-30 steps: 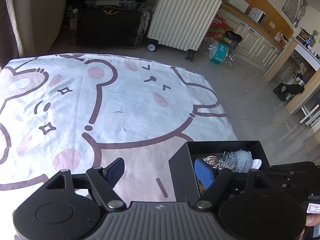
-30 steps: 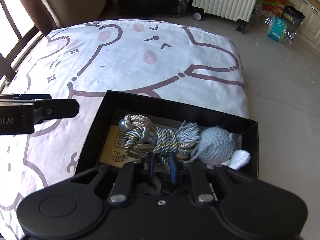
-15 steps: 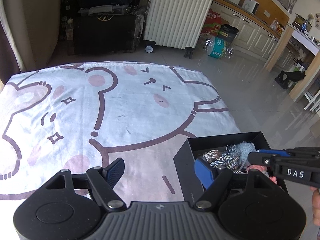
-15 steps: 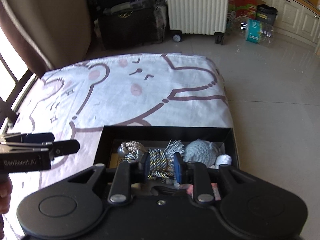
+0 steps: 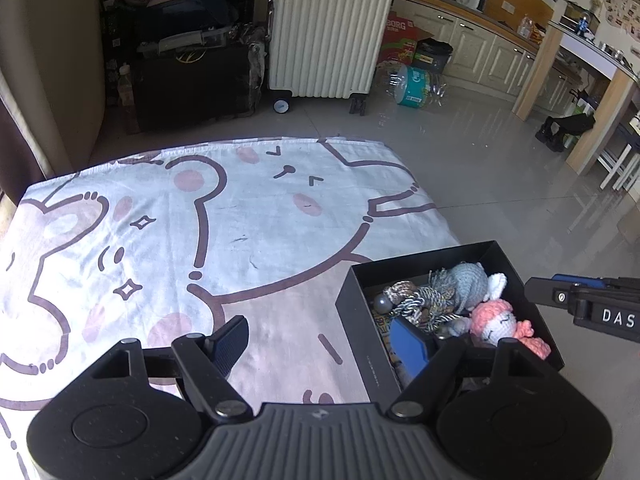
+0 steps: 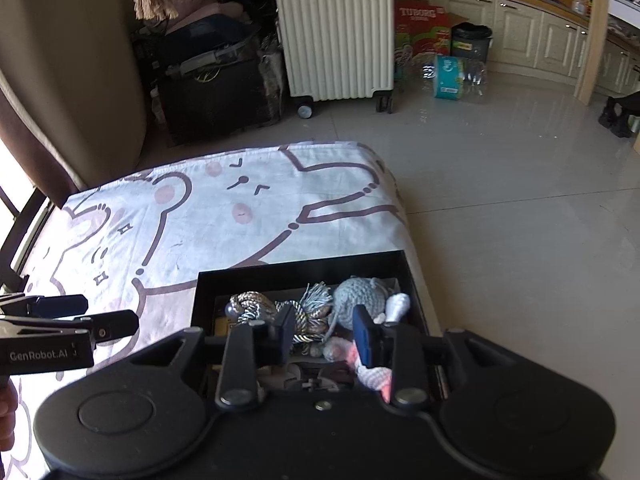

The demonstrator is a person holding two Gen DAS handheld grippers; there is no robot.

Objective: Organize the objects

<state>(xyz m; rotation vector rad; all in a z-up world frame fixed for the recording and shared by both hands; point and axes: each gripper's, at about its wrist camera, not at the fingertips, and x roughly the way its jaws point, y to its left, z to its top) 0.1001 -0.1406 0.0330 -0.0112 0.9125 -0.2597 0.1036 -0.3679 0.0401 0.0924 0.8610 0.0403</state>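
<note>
A black box (image 5: 362, 320) sits at the near right corner of the cartoon-print sheet (image 5: 160, 220). It holds a braided rope knot (image 5: 420, 300), a grey crochet toy (image 5: 466, 280) and a pink crochet doll (image 5: 500, 322). My left gripper (image 5: 320, 340) is open and empty, straddling the box's left wall. My right gripper (image 6: 324, 332) is open and empty above the box (image 6: 304, 270), over the rope knot (image 6: 256, 306), grey toy (image 6: 362, 298) and pink doll (image 6: 370, 376). Each gripper shows in the other's view: the right one (image 5: 580, 304), the left one (image 6: 80, 320).
A white ribbed suitcase (image 5: 332, 28) and dark bags (image 5: 188, 76) stand beyond the bed's far edge. Tiled floor (image 6: 520, 220) lies right of the bed, with a bottle pack (image 6: 450, 76) and kitchen cabinets (image 6: 532, 32) further back.
Both grippers have pulled back and risen from the box. My right gripper's jaws have opened from nearly closed to wide. The pink doll now shows in the box.
</note>
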